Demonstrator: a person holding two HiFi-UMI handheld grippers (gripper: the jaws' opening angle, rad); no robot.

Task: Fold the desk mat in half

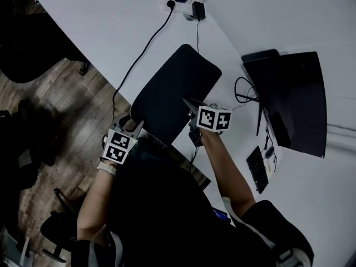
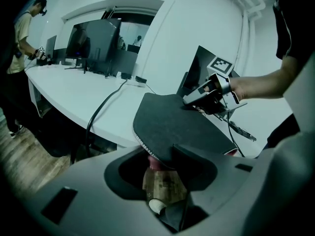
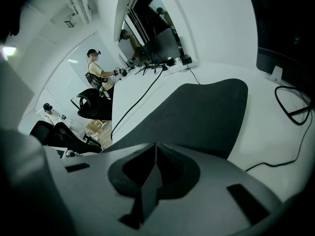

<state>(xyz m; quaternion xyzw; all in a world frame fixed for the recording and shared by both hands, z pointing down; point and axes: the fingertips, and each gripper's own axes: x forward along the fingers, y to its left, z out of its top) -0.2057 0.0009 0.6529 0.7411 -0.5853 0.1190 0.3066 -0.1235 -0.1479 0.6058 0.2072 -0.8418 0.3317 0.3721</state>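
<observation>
A dark desk mat (image 1: 173,90) lies on the white desk (image 1: 111,21), and its near left corner sticks out past the desk's edge. My left gripper (image 1: 133,128) is at that corner. In the left gripper view its jaws (image 2: 160,156) stand apart. The stitched corner of the mat (image 2: 172,127) reaches into the gap and lies over the right finger, with floor showing beside it. My right gripper (image 1: 188,101) rests its closed tips on the mat near its right edge (image 2: 187,101). In the right gripper view the jaws (image 3: 156,149) meet in a thin line, with the mat (image 3: 197,117) spread out ahead.
A black monitor (image 1: 292,102) stands at the right with cables (image 1: 245,90) beside it. A power strip (image 1: 186,1) sits at the far end, and its black cord (image 1: 142,52) runs off the desk's left edge. Chairs and wooden floor (image 1: 72,110) lie to the left. People stand far off.
</observation>
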